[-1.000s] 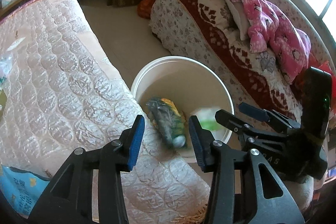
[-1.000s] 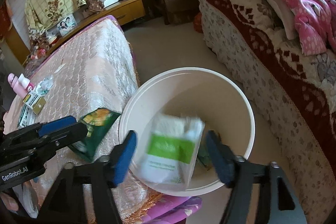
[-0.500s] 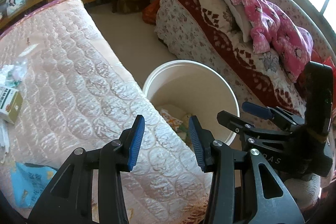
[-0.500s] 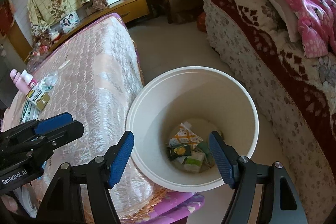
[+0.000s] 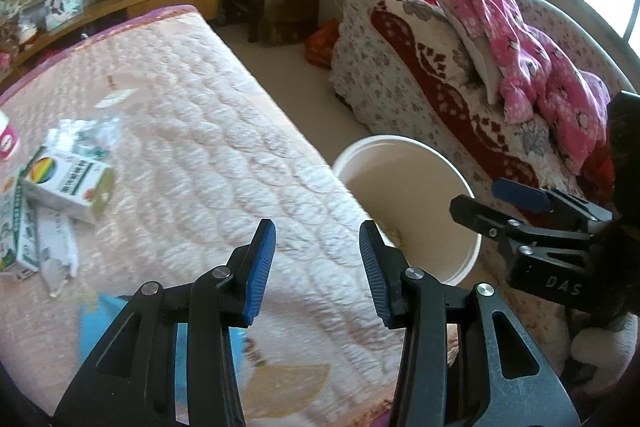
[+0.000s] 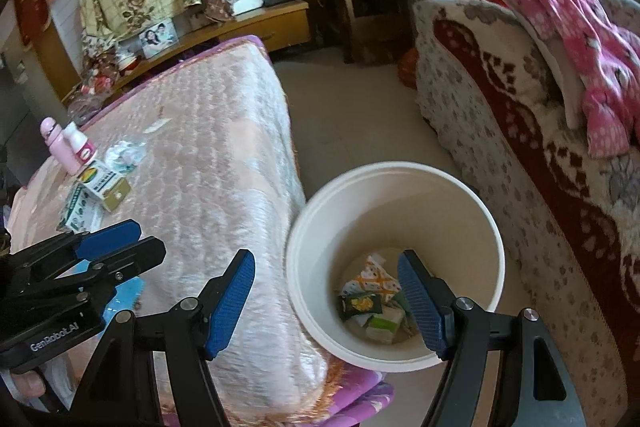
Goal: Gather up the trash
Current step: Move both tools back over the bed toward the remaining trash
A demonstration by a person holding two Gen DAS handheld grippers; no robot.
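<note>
The left gripper is hanging over the quilted mattress with its jaws spread apart and nothing between them. Ahead of it and to its left, a small box is lying among crumpled wrappers and flat cartons — all resting on the mattress, well apart from the fingers. A blue packet is lying just beneath its left finger.

The right gripper is hovering with its jaws wide and empty, its right finger over the mouth of the white bucket. The bucket is standing on the floor, pressed against the mattress edge, between the mattress and the floral sofa. Inside it, at the bottom, several snack wrappers are lying in a heap — directly ahead of the right gripper.
</note>
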